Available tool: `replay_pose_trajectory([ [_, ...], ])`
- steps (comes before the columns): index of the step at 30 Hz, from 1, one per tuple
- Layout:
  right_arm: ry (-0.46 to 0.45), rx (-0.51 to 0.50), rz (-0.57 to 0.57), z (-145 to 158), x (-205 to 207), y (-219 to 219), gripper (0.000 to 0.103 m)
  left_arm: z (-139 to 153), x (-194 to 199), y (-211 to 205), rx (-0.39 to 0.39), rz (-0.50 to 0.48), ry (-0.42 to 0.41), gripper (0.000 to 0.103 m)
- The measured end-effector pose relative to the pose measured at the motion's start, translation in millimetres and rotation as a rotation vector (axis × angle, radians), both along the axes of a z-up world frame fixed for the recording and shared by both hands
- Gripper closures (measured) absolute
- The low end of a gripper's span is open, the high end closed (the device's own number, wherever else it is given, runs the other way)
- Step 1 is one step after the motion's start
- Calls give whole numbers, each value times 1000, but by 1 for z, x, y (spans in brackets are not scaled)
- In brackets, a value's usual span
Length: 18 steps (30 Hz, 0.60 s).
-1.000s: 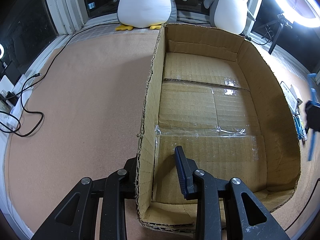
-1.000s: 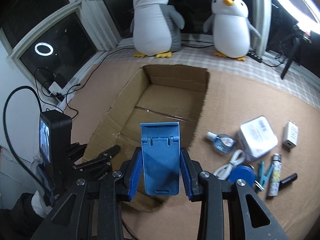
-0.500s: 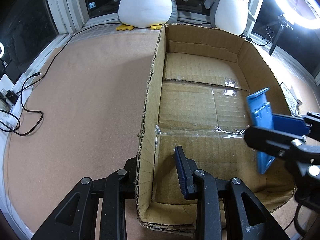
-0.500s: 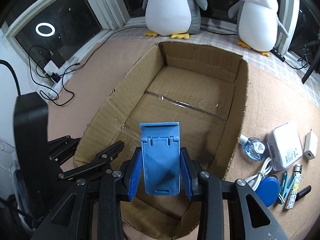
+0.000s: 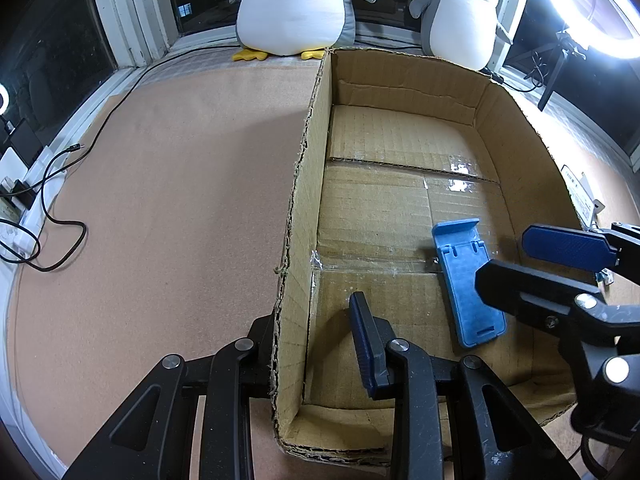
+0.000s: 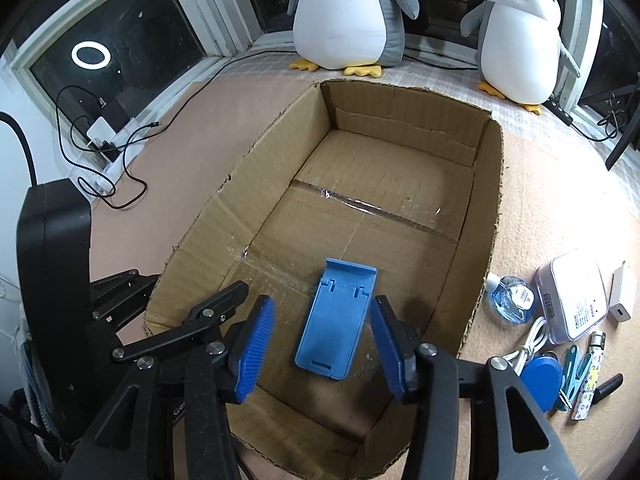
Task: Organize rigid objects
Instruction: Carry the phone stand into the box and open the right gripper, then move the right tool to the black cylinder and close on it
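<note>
An open cardboard box [image 5: 304,184] [image 6: 496,200] sits on the tan table. A blue phone stand [image 5: 466,284] [image 6: 338,320] lies flat on the box floor near the front right. My right gripper [image 6: 324,344] [image 5: 502,256] hovers just over it, open, with both blue pads clear of the stand's sides. My left gripper [image 5: 312,336] straddles the box's left wall near the front corner. Its right pad [image 5: 368,344] is inside the box with a gap to the wall; the left fingertip is hidden behind the cardboard.
Right of the box lie a white case [image 6: 576,300], a white charger [image 6: 622,300], a small blue bottle [image 6: 512,298], a white cable [image 6: 532,340], a blue disc [image 6: 540,376] and clips. Two plush penguins [image 5: 296,4] stand at the back. Black cables [image 5: 52,240] trail at the left.
My right gripper carried the blue stand over the box, lowered it and opened; the stand now lies loose on the box floor. My left gripper has stayed put.
</note>
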State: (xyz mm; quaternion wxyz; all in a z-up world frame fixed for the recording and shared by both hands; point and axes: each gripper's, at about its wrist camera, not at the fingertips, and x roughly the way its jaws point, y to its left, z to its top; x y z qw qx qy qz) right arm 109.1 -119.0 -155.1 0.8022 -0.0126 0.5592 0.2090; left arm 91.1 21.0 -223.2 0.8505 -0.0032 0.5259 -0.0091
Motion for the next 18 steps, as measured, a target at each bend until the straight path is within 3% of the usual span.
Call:
replay_pose_trajectory([
  [10,-35,74,-80,28,-8,-31,57,0,0,0,0,0,0,72],
  [18,-73,123,-268,54,-22,-102,57,0,0,0,2,0,-1,72],
])
